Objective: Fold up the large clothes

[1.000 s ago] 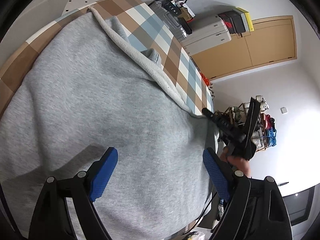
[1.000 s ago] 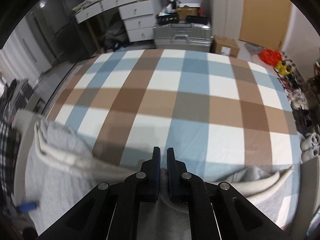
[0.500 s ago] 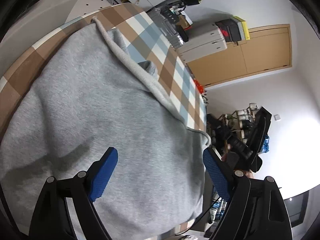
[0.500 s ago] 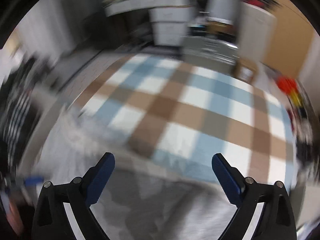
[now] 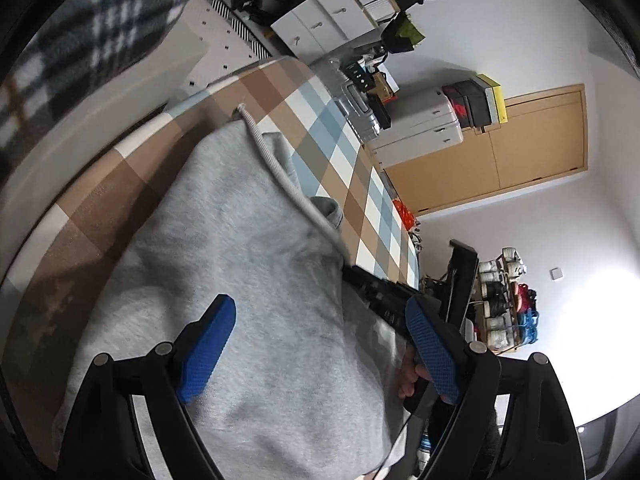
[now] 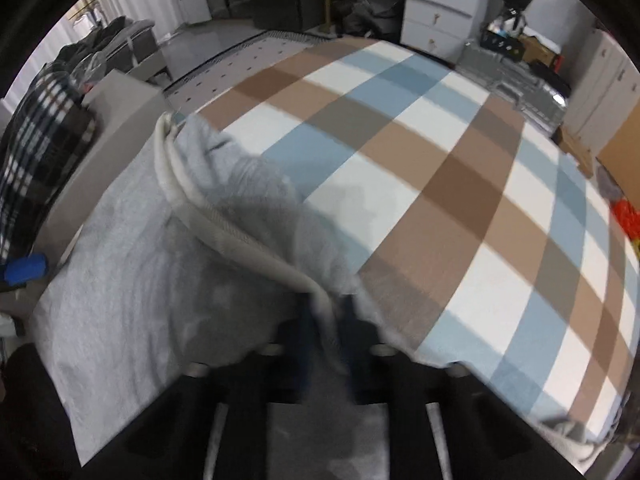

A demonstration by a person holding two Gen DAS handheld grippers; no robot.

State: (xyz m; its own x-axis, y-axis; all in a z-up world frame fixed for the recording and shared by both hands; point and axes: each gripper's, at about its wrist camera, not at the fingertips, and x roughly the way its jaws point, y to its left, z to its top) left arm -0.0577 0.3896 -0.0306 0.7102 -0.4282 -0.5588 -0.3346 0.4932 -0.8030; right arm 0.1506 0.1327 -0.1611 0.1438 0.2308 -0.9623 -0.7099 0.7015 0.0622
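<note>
left tool (image 5: 320, 344): released, blue pads wide apart above the grey sweatshirt (image 5: 248, 280), pinching nothing | grey sweatshirt: spread on the checked bed cover (image 6: 460, 184) (ribbed hem (image 6: 240, 236) raised in a ridge) | right tool (image 6: 326, 320): clenched on the ribbed hem, fabric bunched around its fingers

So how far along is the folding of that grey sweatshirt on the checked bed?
Only begun. The grey sweatshirt lies bunched on the checked bedcover, with no neat fold yet. The right gripper is shut on its ribbed hem; the left gripper hangs open over the cloth. All the folding and squaring up seems left.
</note>
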